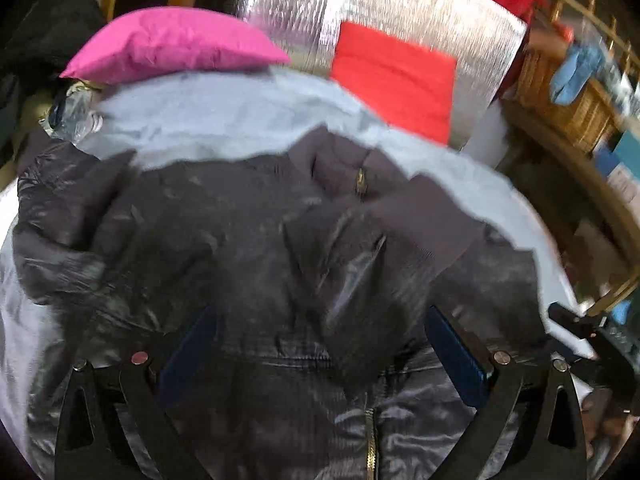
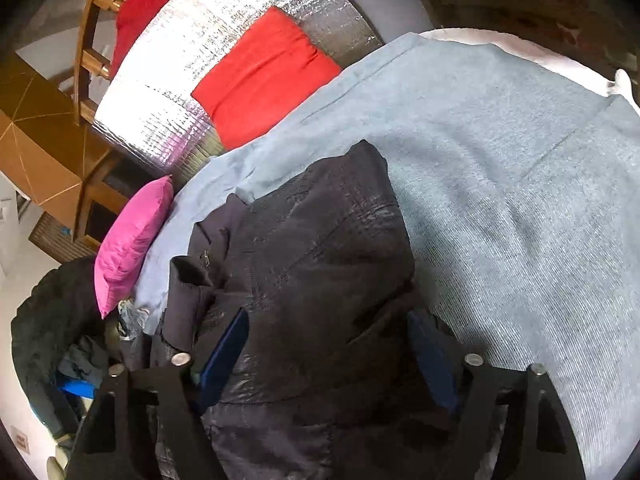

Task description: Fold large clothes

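A dark puffer jacket (image 1: 248, 248) lies crumpled on a pale blue blanket (image 2: 500, 168) that covers the bed, with its gold zipper (image 1: 371, 444) running toward the near edge in the left wrist view. The left gripper (image 1: 320, 344) hangs over the jacket's front with its blue-padded fingers (image 1: 456, 356) standing wide apart; the fabric lies between and below them, and the pads do not press on it. The right gripper (image 2: 332, 356) points down at the jacket's right side, its fingers (image 2: 224, 356) also spread wide, one on each side of a raised fold of the dark cloth, with no clear grip on it. Far on the bed sit a pink pillow (image 1: 172, 46) at the left, touching the blanket's far edge, and a red cushion (image 2: 264, 80) resting on a silver foil mat (image 2: 224, 24). The left wrist view is blurred.
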A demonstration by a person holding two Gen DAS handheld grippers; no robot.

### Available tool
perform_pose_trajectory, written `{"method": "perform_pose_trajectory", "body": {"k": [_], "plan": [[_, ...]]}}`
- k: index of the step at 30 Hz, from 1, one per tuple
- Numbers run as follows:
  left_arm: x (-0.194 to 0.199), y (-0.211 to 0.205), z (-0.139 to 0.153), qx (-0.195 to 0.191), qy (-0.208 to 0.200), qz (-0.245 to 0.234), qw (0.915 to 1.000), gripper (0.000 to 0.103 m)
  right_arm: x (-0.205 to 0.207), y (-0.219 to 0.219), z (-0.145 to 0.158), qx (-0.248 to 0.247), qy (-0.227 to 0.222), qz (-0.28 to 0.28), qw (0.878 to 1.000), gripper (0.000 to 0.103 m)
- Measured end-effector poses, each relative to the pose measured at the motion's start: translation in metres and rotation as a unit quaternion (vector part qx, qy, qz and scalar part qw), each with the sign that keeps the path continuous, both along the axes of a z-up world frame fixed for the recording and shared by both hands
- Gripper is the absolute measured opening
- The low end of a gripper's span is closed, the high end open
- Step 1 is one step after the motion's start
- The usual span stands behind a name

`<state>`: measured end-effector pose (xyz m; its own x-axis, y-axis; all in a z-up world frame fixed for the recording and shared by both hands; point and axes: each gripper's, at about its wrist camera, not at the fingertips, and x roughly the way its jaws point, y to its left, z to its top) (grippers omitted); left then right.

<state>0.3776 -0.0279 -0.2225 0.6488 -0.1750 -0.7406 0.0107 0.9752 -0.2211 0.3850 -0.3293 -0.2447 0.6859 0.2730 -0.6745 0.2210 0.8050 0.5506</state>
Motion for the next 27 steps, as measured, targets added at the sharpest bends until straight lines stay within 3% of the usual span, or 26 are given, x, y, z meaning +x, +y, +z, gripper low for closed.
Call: {"method": "perform_pose_trajectory", "body": {"k": [3,5,6,12,18,20,23,27], "plan": [[0.006,-0.012,-0.015,0.054,0.016,0.003,0.9984,0.1,0.003,0.003,-0.001,-0.049,0.021,0.006,0.999,0.054],[0.009,-0.01,-0.023,0.067,0.028,0.0,0.9974,0.087,0.005,0.002,-0.011,-0.078,0.039,0.006,0.996,0.043],[0.009,-0.005,-0.024,0.068,0.034,0.001,0.9971,0.084,0.005,-0.002,-0.016,-0.079,0.044,0.006,0.996,0.042],[-0.005,0.031,-0.01,0.087,0.037,0.028,0.9951,0.082,0.003,-0.003,-0.02,-0.082,0.049,0.004,0.995,0.043],[-0.031,0.084,0.003,0.084,0.03,0.04,0.9952,0.082,0.004,0.001,-0.019,-0.094,0.049,-0.005,0.994,0.043],[-0.038,0.107,0.008,0.066,0.028,0.048,0.9963,0.082,0.0,0.002,-0.012,-0.099,0.044,-0.008,0.994,0.043],[-0.042,0.133,0.013,0.037,0.017,0.066,0.997,0.082,-0.012,0.012,0.01,-0.135,0.012,-0.012,0.991,0.045],[-0.033,0.14,0.003,0.035,0.015,0.08,0.996,0.082,-0.03,0.041,0.034,-0.149,-0.062,0.02,0.987,0.057]]}}
